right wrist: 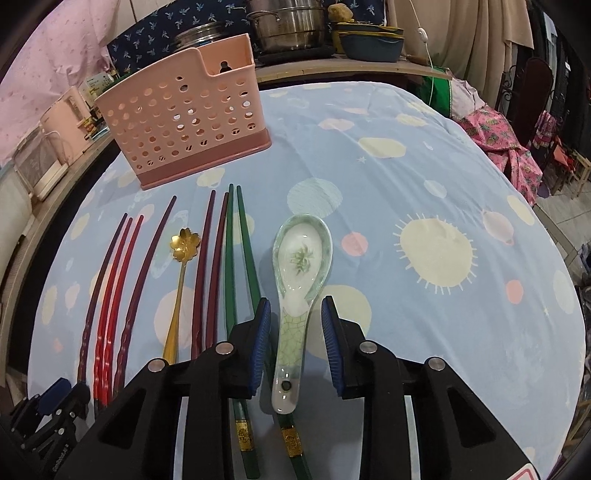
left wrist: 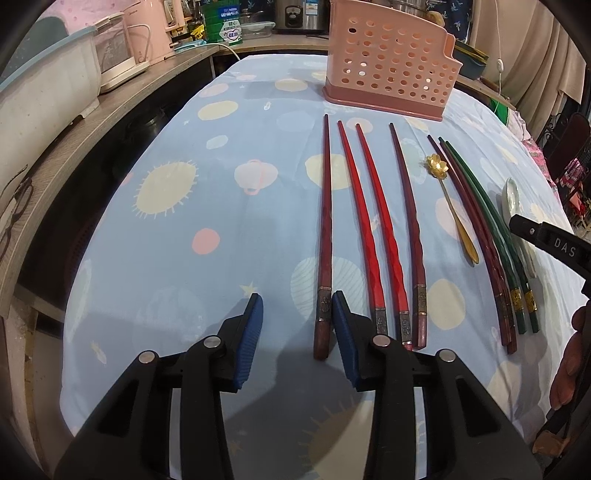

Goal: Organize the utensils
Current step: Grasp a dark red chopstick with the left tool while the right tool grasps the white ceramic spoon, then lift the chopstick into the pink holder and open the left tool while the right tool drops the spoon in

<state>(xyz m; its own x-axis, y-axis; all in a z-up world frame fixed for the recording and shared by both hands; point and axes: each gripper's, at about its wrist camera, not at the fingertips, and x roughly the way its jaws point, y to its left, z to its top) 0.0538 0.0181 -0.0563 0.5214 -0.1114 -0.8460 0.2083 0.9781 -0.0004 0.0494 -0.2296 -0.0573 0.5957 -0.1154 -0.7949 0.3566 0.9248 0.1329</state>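
Note:
A pink perforated utensil holder (left wrist: 388, 62) (right wrist: 181, 122) stands at the far side of the table. Several red, dark red and green chopsticks (left wrist: 369, 229) (right wrist: 236, 258) lie in a row before it. A gold flower-headed spoon (left wrist: 448, 201) (right wrist: 181, 273) lies among them. A pale green ceramic spoon (right wrist: 299, 280) (left wrist: 511, 197) lies at the right end. My left gripper (left wrist: 297, 325) is open over bare cloth, its right finger beside the leftmost dark red chopstick (left wrist: 325, 236). My right gripper (right wrist: 295, 332) is open, its jaws on either side of the ceramic spoon's handle, not touching.
The table has a light blue patterned cloth (left wrist: 184, 229) (right wrist: 424, 206). A wooden shelf with appliances (left wrist: 55, 88) runs along the left. Pots and dishes (right wrist: 291, 26) stand behind the holder. The right gripper's body (left wrist: 546, 240) shows in the left wrist view.

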